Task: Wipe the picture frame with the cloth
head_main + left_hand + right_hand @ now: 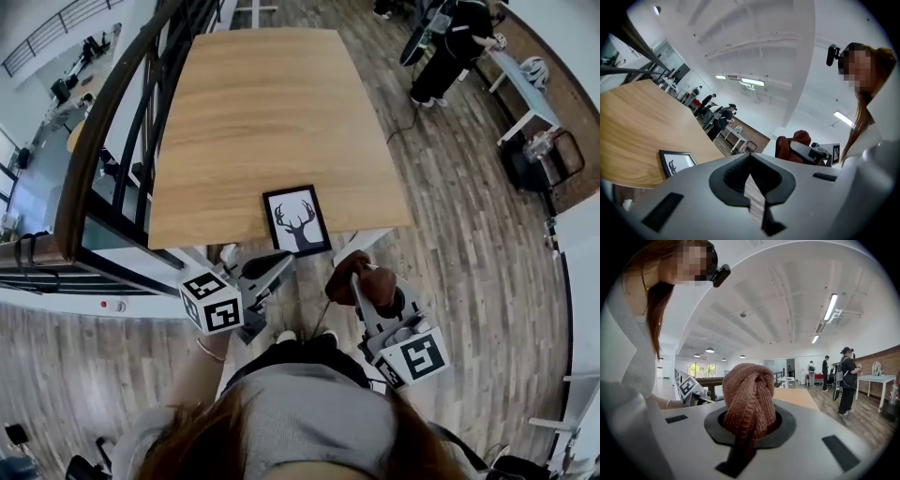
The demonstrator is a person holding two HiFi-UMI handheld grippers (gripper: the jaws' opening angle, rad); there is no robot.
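Left claw: my left gripper (751, 171) was clenched on nothing. Its grey jaws were pressed together, with only a sliver of floor showing between them.
Right claw: my right gripper (747, 427) was grasping the rust-brown knitted cloth (749, 394), which bulged out of the jaws in a bunched lump.
Task's thing: the black rectangular picture frame (297, 220), holding a deer-head silhouette on white, lay flat just ahead of both claws. It was nearer my left one and touched by neither.
Under it: the frame sat at the near edge of the long light-wood table (262, 122), which stretched away beyond the claws.
In the way, right: the cloth lump filled the middle of my right claw's outlook and hid what lay straight ahead. Only a strip of tabletop showed just to its right.
In the way, left: my left claw's own grey body covered the lower half of its outlook. The frame peeked over it, off to the left of the jaws.
Left of the claws: a dark metal railing with a wooden handrail (112, 112) ran along the table's far side.
Right of the claws: wood-plank floor (469, 216), with people in dark clothes (847, 380) standing well apart from me beside a white side table (876, 378).
Behind the claws: my own grey-clad torso (309, 422).
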